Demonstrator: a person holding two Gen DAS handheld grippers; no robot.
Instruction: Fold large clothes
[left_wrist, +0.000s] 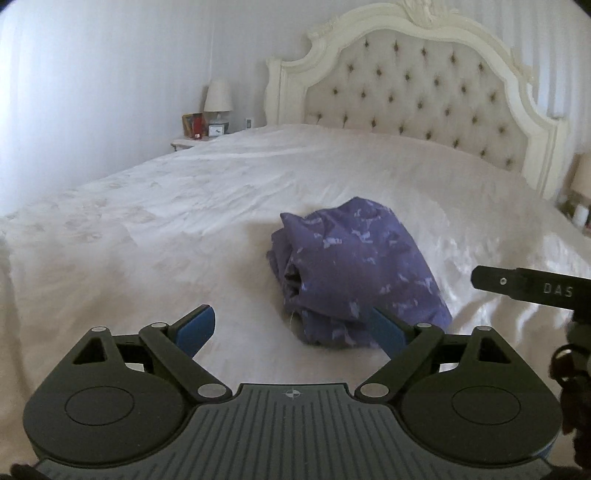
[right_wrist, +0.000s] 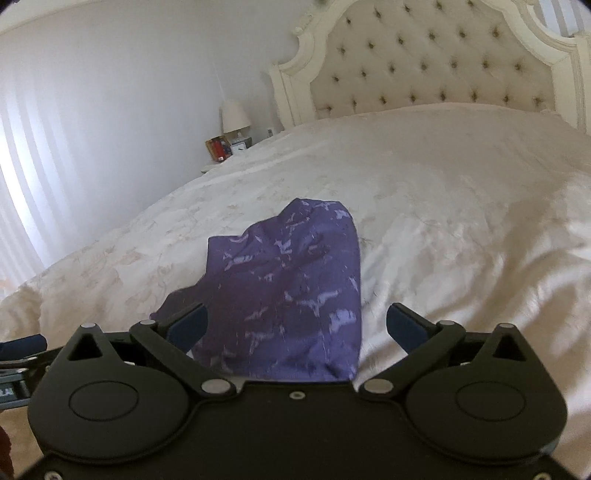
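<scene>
A purple patterned garment (left_wrist: 351, 269) lies folded in a compact bundle on the white bed (left_wrist: 184, 206). My left gripper (left_wrist: 291, 325) is open and empty, just short of the bundle's near left edge, its right finger in front of the cloth. In the right wrist view the same garment (right_wrist: 288, 291) lies right in front of my right gripper (right_wrist: 295, 325), which is open, its jaws standing to either side of the cloth's near end. Part of the right gripper's body (left_wrist: 532, 286) shows at the right edge of the left wrist view.
A tufted cream headboard (left_wrist: 417, 88) stands at the far end of the bed. A nightstand (left_wrist: 192, 142) with a lamp (left_wrist: 218, 98), a clock and small items stands at the far left by the wall. Another lamp (left_wrist: 581, 177) stands at the far right.
</scene>
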